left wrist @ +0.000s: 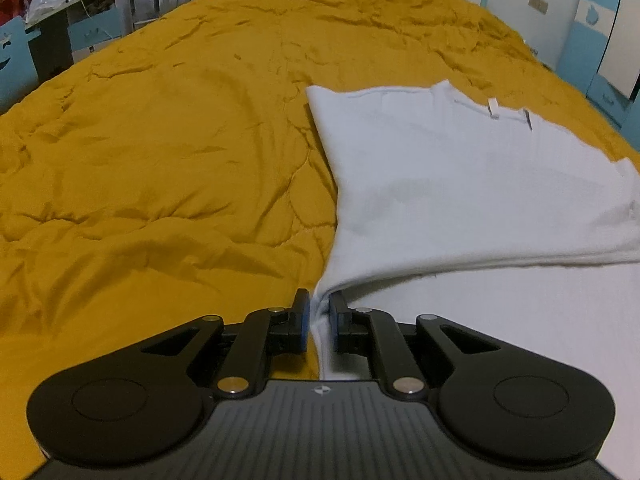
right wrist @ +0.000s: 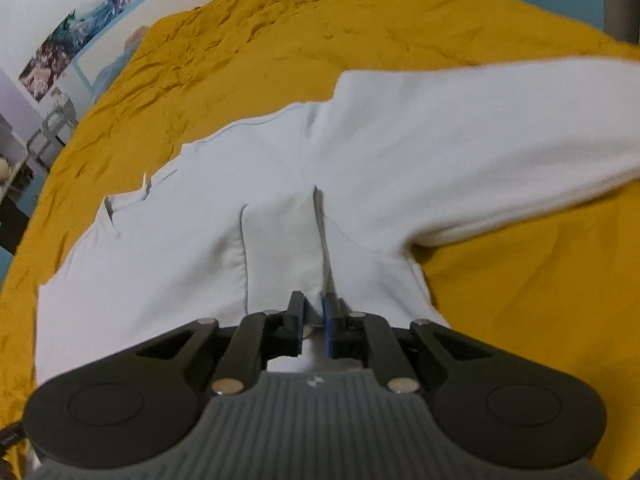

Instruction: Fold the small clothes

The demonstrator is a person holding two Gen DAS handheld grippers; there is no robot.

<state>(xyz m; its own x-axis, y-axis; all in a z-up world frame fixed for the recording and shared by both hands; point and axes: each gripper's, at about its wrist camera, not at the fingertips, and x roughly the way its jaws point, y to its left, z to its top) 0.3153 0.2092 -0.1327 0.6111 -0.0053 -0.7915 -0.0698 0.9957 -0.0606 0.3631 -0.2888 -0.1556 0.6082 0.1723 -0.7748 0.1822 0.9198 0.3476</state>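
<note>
Your left gripper (left wrist: 319, 312) pinches the white garment's (left wrist: 460, 176) near edge; your right gripper (right wrist: 313, 312) clamps a raised fold of it (right wrist: 280, 184). Beyond, the garment lies on the mustard quilt (left wrist: 160, 140), collar farthest.

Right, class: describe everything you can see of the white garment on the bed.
The white garment looks like soft, plain knit cotton. It lies on the mustard quilt, partly folded, one layer doubled over another. A neckline with a small label shows. The left gripper pinches one edge, lifting it; the right gripper pinches a raised ridge. One blurred sleeve stretches sideways.
</note>
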